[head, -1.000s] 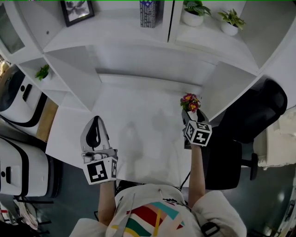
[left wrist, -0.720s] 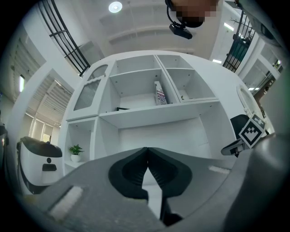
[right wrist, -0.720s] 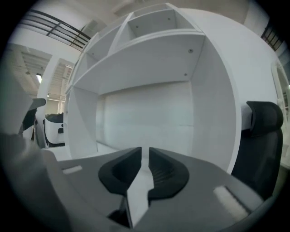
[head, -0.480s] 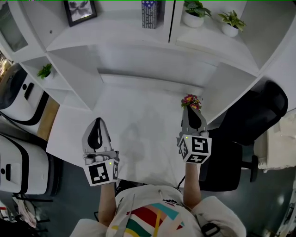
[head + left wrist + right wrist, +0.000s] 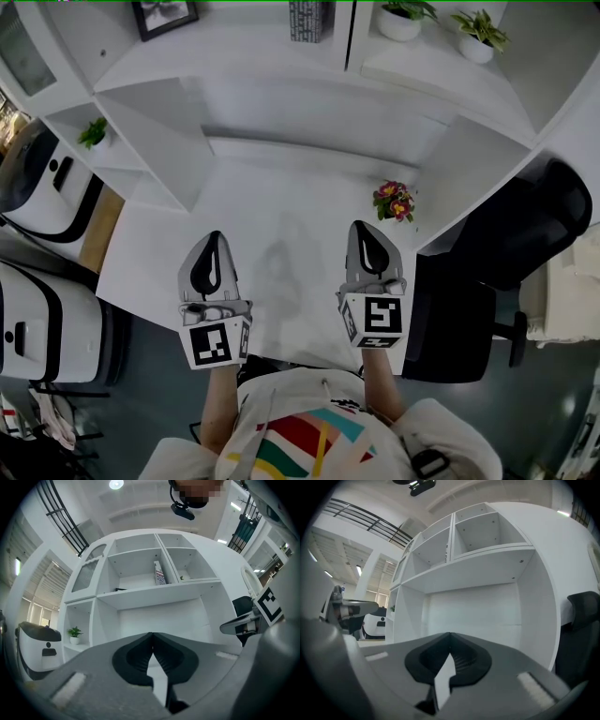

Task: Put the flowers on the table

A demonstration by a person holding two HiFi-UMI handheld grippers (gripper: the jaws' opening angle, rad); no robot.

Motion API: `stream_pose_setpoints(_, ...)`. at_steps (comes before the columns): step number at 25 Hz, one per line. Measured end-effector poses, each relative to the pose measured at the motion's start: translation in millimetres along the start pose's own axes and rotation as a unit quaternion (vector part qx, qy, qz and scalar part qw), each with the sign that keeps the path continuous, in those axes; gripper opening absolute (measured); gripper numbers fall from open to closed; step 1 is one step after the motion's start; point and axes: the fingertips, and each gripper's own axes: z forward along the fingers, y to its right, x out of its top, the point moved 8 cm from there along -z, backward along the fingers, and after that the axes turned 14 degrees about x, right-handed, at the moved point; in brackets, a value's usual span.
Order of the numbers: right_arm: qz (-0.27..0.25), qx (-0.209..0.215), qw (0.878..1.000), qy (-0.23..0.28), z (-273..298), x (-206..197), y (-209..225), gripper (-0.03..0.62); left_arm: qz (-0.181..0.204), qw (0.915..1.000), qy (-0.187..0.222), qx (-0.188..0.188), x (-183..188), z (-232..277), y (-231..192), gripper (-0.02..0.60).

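A small pot of pink and yellow flowers (image 5: 394,201) stands on the white table (image 5: 281,225) near its right edge. My right gripper (image 5: 361,228) hangs shut and empty over the table's front right part, a short way in front of the flowers and apart from them. My left gripper (image 5: 214,238) is shut and empty over the front left of the table. In the left gripper view the jaws (image 5: 152,637) meet at their tips; in the right gripper view the jaws (image 5: 450,637) meet too. Neither gripper view shows the flowers.
White shelves rise behind the table with two potted plants (image 5: 405,17), a patterned box (image 5: 309,17) and a picture frame (image 5: 164,17). A small green plant (image 5: 92,134) sits in a left cubby. A black office chair (image 5: 506,253) stands right of the table.
My right gripper let go of the flowers, closed, and drew back toward the person and upward. The flowers stay on the table. The left gripper barely moved.
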Motion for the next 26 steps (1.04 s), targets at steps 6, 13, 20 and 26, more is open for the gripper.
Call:
stream_pose_setpoints(6, -0.018, 0.008, 1.0, -0.007, -2, 1, -3, 0.002, 0.0, 0.9999, 0.0, -0.015, 0, 1, 13, 0.005)
stream_pose_setpoints(13, -0.016, 0.016, 1.0, -0.005, 1, 1, -3, 0.002, 0.0, 0.9999, -0.005, -0.011, -2, 1, 13, 0.005)
stream_pose_setpoints(20, -0.01, 0.021, 1.0, 0.0, 2, 4, -4, 0.002, 0.0, 1.0, -0.007, -0.003, -4, 1, 9, 0.005)
stream_pose_setpoints(26, -0.015, 0.025, 1.0, 0.003, 2, 7, -6, 0.002, 0.0, 1.0, -0.008, 0.001, -4, 0, 6, 0.005)
